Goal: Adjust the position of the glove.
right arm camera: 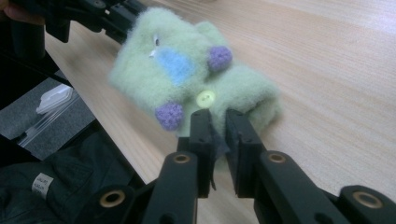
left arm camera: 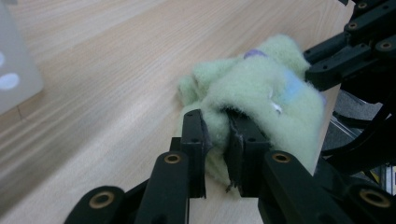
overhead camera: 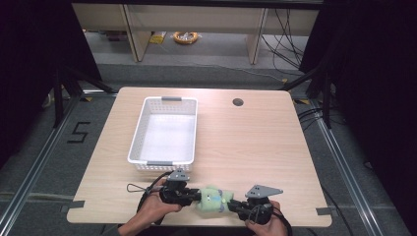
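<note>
High view puts my left gripper (overhead camera: 196, 196) pinching the left edge of a pale green fleece garment (overhead camera: 212, 199) at the near edge of the table (overhead camera: 255, 142), with my right gripper (overhead camera: 233, 204) clamped on its right edge. From the left gripper view, the jaws are nipping a thick fold of the fabric. I judge it light, soft and floppy, not slippery or fragile, so it will sag between holds; doubled edges give the best purchase. From the right gripper view I see a blue patch (right arm camera: 175, 65), purple pompoms (right arm camera: 219, 58) and a yellow button (right arm camera: 205, 98), but no readable brand. A white basket (overhead camera: 164, 130) sits behind. A "5" (overhead camera: 78, 132) is taped on the floor
</note>
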Tool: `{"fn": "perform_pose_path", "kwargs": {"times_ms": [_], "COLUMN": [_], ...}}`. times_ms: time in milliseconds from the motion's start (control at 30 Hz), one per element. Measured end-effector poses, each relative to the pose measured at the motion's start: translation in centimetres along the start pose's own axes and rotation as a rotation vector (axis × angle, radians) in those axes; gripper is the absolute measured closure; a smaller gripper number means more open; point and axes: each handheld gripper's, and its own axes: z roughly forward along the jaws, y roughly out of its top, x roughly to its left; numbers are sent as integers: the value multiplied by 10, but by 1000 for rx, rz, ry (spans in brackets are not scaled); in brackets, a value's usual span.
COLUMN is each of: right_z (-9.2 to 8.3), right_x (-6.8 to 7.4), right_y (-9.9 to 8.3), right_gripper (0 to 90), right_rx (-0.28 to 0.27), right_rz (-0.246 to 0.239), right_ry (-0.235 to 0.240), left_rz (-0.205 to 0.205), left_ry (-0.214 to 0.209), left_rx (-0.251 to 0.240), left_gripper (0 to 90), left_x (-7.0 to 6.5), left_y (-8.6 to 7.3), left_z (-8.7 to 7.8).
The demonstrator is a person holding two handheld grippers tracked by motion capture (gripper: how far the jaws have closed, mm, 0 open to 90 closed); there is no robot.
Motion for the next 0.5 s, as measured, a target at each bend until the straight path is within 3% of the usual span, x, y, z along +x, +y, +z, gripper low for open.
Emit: {"fn": "perform_pose_path", "kwargs": {"times_ms": [67,100,133,267,300,333,400,433,500], "right_z": [0,0,-1,-8,-8,-9,-7,-4,1], "right_x": [0,-3,-4,-5,-7,-4,-8,-8,-8], "right_y": [1,2,3,8,9,11,14,15,16], "right_gripper": [733,676,645,579,558,542,515,493,463], "right_rx": [10,-6,-3,-35,-49,-49,-51,-45,-17], "right_rz": [6,-12,-16,12,-2,45,13,27,37], "right_ry": [6,-28,-32,-50,-57,-49,-62,-55,-47], "left_rz": [-30,-35,-44,-93,-95,-102,-128,-146,-141], "left_ry": [-12,-16,-9,10,1,0,3,-7,-6], "left_rx": [-5,-7,-18,-57,-67,-76,-69,-72,-63], "left_gripper": [740,714,690,588,578,561,499,461,437], "left_x": [1,1,1,1,1,-1,-5,-6,-9], "left_y": [-3,-4,-5,-6,-6,-6,-4,-3,-2], "left_z": [-3,-6,-9,-21,-24,-25,-24,-21,-16]}}
